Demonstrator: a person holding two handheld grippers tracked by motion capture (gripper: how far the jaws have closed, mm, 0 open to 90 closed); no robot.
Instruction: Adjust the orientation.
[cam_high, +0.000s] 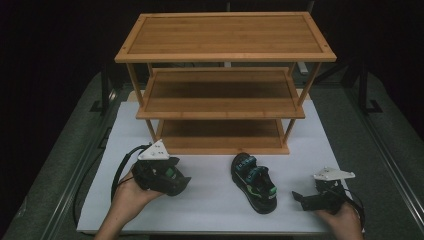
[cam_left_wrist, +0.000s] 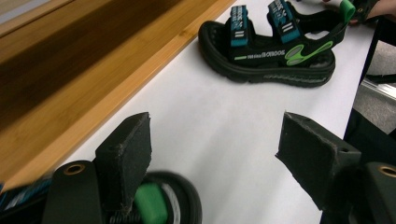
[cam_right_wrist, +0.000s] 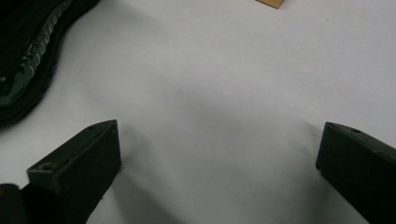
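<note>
Both my hand-held grippers, left (cam_high: 181, 179) and right (cam_high: 298, 198), rest spread and empty. Sandal (cam_high: 253, 182) lies between them; likely next, grasp it for the bamboo rack (cam_high: 225, 90).

High view: overhead from the near side, facing the rack (cam_high: 225, 82). Left gripper view: low over the counter (cam_left_wrist: 219, 140), close, facing the sandal (cam_left_wrist: 273, 49). Right gripper view: closer, facing down. All share the sandal.

Sandal (cam_high: 254, 182) lies before shelf rack (cam_high: 225, 82), between grippers.
</note>
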